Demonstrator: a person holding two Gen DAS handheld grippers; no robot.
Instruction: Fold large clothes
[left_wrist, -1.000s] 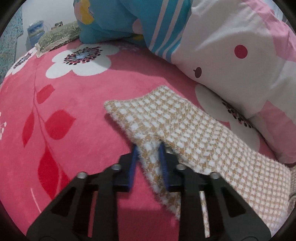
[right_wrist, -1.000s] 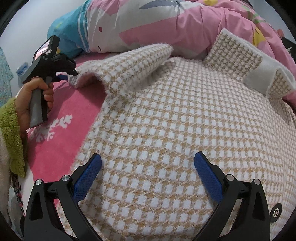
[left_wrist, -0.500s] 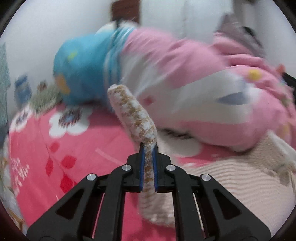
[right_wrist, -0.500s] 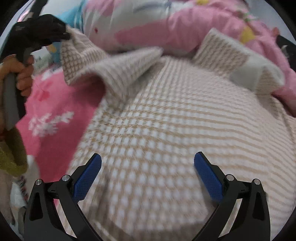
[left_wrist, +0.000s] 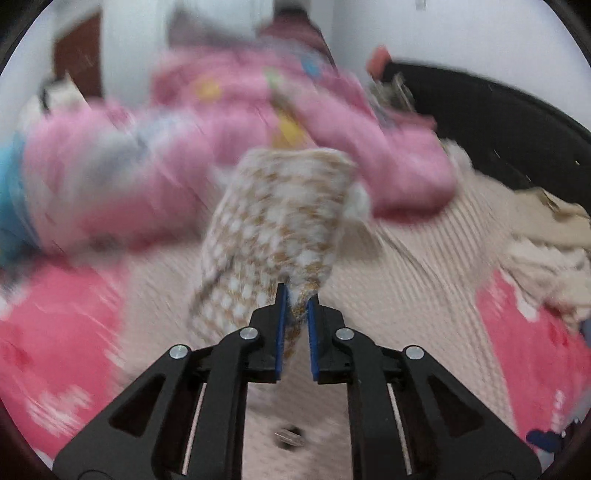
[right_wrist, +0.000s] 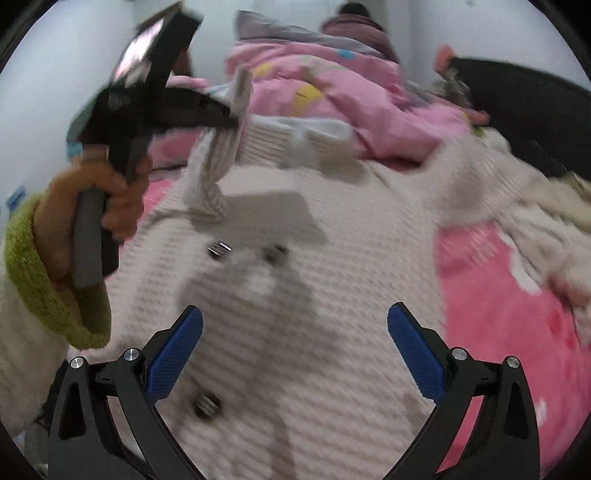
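A beige and white checked knit jacket (right_wrist: 280, 295) lies spread on the pink bed, its dark buttons showing. My left gripper (left_wrist: 294, 310) is shut on the jacket's sleeve (left_wrist: 280, 225) and holds it lifted above the jacket body (left_wrist: 406, 280). In the right wrist view the left gripper (right_wrist: 225, 118) is at upper left, with the sleeve (right_wrist: 210, 173) hanging from it over the jacket. My right gripper (right_wrist: 295, 347) is open and empty, low over the jacket's front. Both views are motion-blurred.
A pink patterned duvet (left_wrist: 258, 122) is heaped behind the jacket. The pink floral bed cover (right_wrist: 509, 295) shows at the right. A dark headboard or furniture piece (left_wrist: 498, 122) stands at the far right. Cream fabric (left_wrist: 546, 258) lies at the right edge.
My left gripper closed on the sleeve, lifted it off the bed and swung it right, over the jacket body. The right gripper stayed open and shifted slightly over the jacket.
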